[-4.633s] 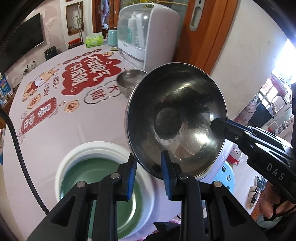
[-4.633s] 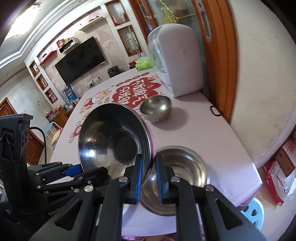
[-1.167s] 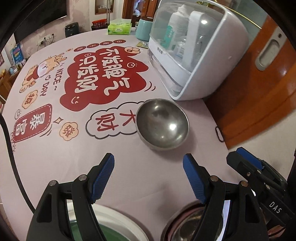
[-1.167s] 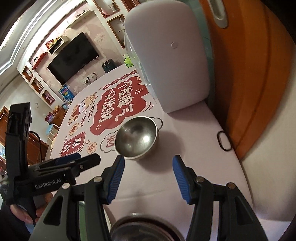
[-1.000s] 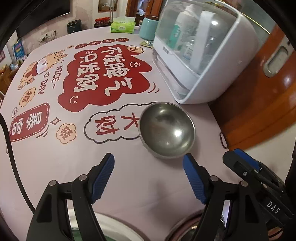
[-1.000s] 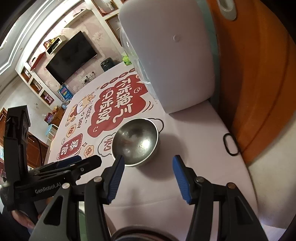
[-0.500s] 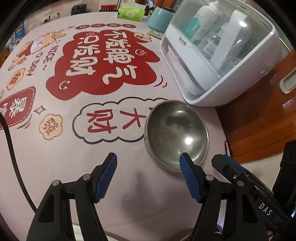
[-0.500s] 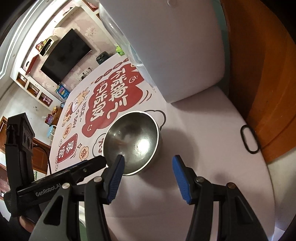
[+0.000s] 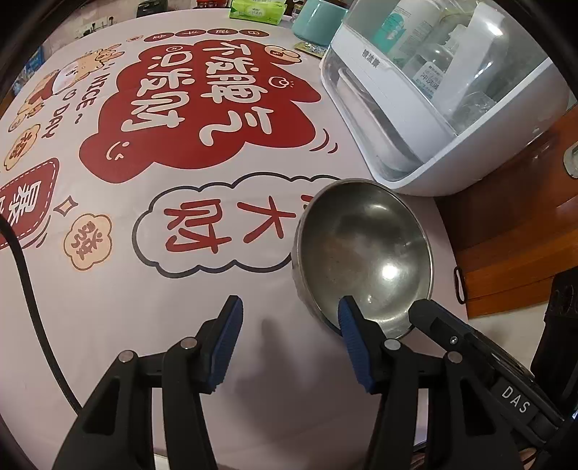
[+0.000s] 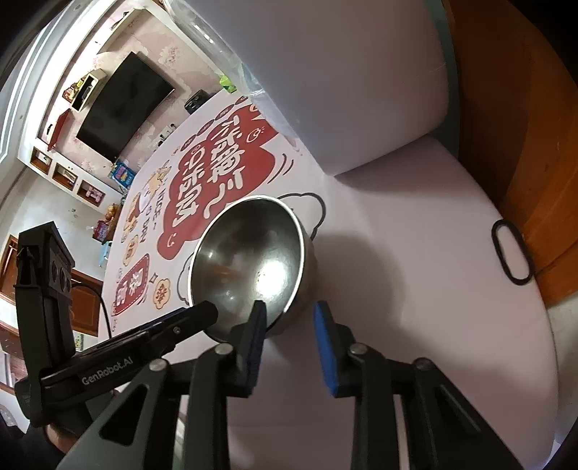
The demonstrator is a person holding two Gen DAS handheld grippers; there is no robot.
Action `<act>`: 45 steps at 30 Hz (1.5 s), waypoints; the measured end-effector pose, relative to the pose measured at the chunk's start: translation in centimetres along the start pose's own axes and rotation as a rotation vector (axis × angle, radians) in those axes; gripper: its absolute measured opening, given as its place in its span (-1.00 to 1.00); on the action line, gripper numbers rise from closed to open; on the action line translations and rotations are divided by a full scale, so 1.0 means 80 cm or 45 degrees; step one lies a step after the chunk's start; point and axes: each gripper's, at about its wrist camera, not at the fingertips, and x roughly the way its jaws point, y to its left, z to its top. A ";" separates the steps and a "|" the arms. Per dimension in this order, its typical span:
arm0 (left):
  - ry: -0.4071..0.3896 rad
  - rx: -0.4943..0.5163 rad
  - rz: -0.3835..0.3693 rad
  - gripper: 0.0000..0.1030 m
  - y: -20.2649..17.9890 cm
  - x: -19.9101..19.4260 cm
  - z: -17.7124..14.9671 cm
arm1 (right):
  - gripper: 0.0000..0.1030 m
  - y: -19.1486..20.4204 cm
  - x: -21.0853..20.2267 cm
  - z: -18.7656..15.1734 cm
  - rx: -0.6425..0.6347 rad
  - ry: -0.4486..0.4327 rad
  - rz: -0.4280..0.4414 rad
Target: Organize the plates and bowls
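Observation:
A small steel bowl (image 9: 361, 249) (image 10: 253, 260) stands upright on the printed tablecloth (image 9: 108, 289), in front of the white cabinet. My left gripper (image 9: 289, 300) is closing over the bowl's near-left rim: one blue pad (image 9: 346, 325) is inside the bowl, the other is outside over the cloth. My right gripper (image 10: 289, 305) is closing on the near-right rim, with one pad (image 10: 257, 325) over the inside and the other outside. On both grippers a gap still shows between pads and wall. Each gripper's black finger shows in the other's view.
A white countertop cabinet (image 9: 433, 119) (image 10: 343, 72) with bottles inside stands just behind the bowl. A black loop (image 10: 511, 253) lies near the table's right edge, by a wooden door. A teal cup (image 9: 310, 18), a tissue box (image 9: 258, 7) and a black cable (image 9: 32, 307) are also in view.
The large steel bowl held by both grippers earlier is gone from them. Both grippers have come down and forward to the small bowl, and their jaws have narrowed around its near rim.

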 end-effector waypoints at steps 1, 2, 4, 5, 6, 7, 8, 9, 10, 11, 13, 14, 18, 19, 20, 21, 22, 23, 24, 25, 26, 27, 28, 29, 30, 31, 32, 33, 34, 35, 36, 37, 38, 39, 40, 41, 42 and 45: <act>-0.001 0.002 0.000 -0.02 0.000 0.000 0.000 | -0.55 0.001 0.000 -0.001 -0.001 0.002 0.007; 0.001 0.005 -0.001 -0.05 -0.001 0.000 -0.001 | -0.59 0.001 0.001 -0.001 -0.003 0.002 0.009; 0.012 0.007 -0.004 -0.20 -0.002 0.003 -0.003 | -0.64 0.002 0.003 -0.002 -0.004 0.008 0.012; 0.018 0.008 -0.013 -0.28 -0.002 0.004 -0.003 | -0.69 0.002 0.003 -0.004 -0.004 0.011 0.017; 0.025 0.012 -0.027 -0.43 -0.002 0.006 -0.005 | -0.71 0.003 0.003 -0.005 -0.003 0.012 0.019; 0.031 0.017 -0.031 -0.52 -0.003 0.008 -0.006 | -0.72 0.003 0.002 -0.006 -0.003 0.011 0.019; 0.040 0.026 -0.029 -0.54 -0.004 0.010 -0.008 | -0.75 0.004 0.002 -0.007 -0.001 0.011 0.018; 0.043 0.032 -0.025 -0.62 -0.006 0.011 -0.010 | -0.77 0.004 0.002 -0.007 -0.001 0.012 0.018; 0.048 0.039 -0.022 -0.68 -0.007 0.012 -0.012 | -0.78 0.005 0.001 -0.007 -0.001 0.011 0.020; 0.057 0.044 -0.015 -0.70 -0.007 0.014 -0.015 | -0.80 0.005 0.001 -0.008 0.000 0.011 0.024; 0.069 0.048 -0.003 -0.70 -0.008 0.015 -0.019 | -0.82 0.006 -0.001 -0.010 -0.001 0.017 0.024; 0.070 0.049 -0.005 -0.70 -0.007 0.014 -0.021 | -0.82 0.006 -0.002 -0.011 -0.001 0.018 0.021; 0.071 0.061 -0.009 -0.71 -0.010 0.008 -0.027 | -0.82 0.005 -0.005 -0.017 0.014 0.031 0.013; 0.072 0.065 -0.010 -0.71 -0.011 0.006 -0.028 | -0.82 0.005 -0.007 -0.019 0.019 0.033 0.009; 0.073 0.069 -0.010 -0.71 -0.012 0.003 -0.031 | -0.82 0.005 -0.008 -0.021 0.022 0.034 0.007; 0.073 0.072 -0.009 -0.71 -0.013 0.001 -0.032 | -0.82 0.005 -0.010 -0.023 0.023 0.034 0.009; 0.072 0.075 -0.008 -0.71 -0.014 -0.001 -0.034 | -0.82 0.005 -0.013 -0.025 0.025 0.032 0.014; 0.072 0.077 -0.010 -0.71 -0.015 -0.003 -0.037 | -0.82 0.005 -0.015 -0.026 0.025 0.031 0.016; 0.072 0.077 -0.012 -0.71 -0.015 -0.004 -0.038 | -0.82 0.006 -0.017 -0.028 0.025 0.029 0.017; 0.071 0.075 -0.013 -0.71 -0.016 -0.007 -0.040 | -0.82 0.006 -0.019 -0.030 0.025 0.027 0.020; 0.068 0.075 -0.014 -0.70 -0.017 -0.010 -0.043 | -0.82 0.007 -0.023 -0.033 0.025 0.022 0.023; 0.065 0.076 -0.014 -0.70 -0.018 -0.013 -0.044 | -0.82 0.008 -0.025 -0.034 0.025 0.019 0.025; 0.059 0.078 -0.013 -0.70 -0.018 -0.016 -0.046 | -0.82 0.008 -0.027 -0.036 0.024 0.017 0.027; 0.053 0.078 -0.013 -0.70 -0.019 -0.020 -0.049 | -0.82 0.010 -0.031 -0.038 0.023 0.010 0.031; 0.048 0.076 -0.013 -0.70 -0.019 -0.025 -0.052 | -0.82 0.011 -0.034 -0.039 0.021 0.006 0.035; 0.039 0.073 -0.015 -0.70 -0.019 -0.030 -0.055 | -0.82 0.013 -0.039 -0.042 0.018 -0.002 0.040; 0.024 0.072 -0.019 -0.70 -0.020 -0.037 -0.059 | -0.82 0.014 -0.042 -0.044 0.016 -0.008 0.044; 0.017 0.074 -0.021 -0.70 -0.019 -0.040 -0.060 | -0.82 0.016 -0.047 -0.046 0.013 -0.015 0.050; 0.011 0.076 -0.023 -0.70 -0.020 -0.043 -0.062 | -0.82 0.017 -0.050 -0.048 0.010 -0.021 0.055; 0.004 0.075 -0.026 -0.70 -0.020 -0.048 -0.066 | -0.82 0.018 -0.055 -0.052 0.008 -0.026 0.059; 0.001 0.073 -0.029 -0.70 -0.020 -0.051 -0.068 | -0.82 0.019 -0.057 -0.053 0.008 -0.029 0.059; -0.003 0.069 -0.032 -0.70 -0.020 -0.055 -0.072 | -0.82 0.020 -0.060 -0.056 0.007 -0.033 0.060; -0.008 0.067 -0.033 -0.70 -0.021 -0.059 -0.076 | -0.82 0.021 -0.064 -0.059 0.003 -0.038 0.061; -0.017 0.069 -0.035 -0.70 -0.023 -0.064 -0.080 | -0.82 0.022 -0.068 -0.061 -0.001 -0.043 0.061; -0.025 0.071 -0.037 -0.70 -0.024 -0.071 -0.086 | -0.82 0.024 -0.074 -0.065 -0.007 -0.050 0.063; -0.030 0.072 -0.038 -0.70 -0.026 -0.074 -0.090 | -0.82 0.025 -0.078 -0.068 -0.011 -0.054 0.064; -0.035 0.074 -0.041 -0.69 -0.027 -0.077 -0.093 | -0.82 0.026 -0.082 -0.071 -0.016 -0.059 0.064; -0.052 0.077 -0.050 -0.69 -0.032 -0.090 -0.107 | -0.82 0.028 -0.095 -0.083 -0.026 -0.072 0.065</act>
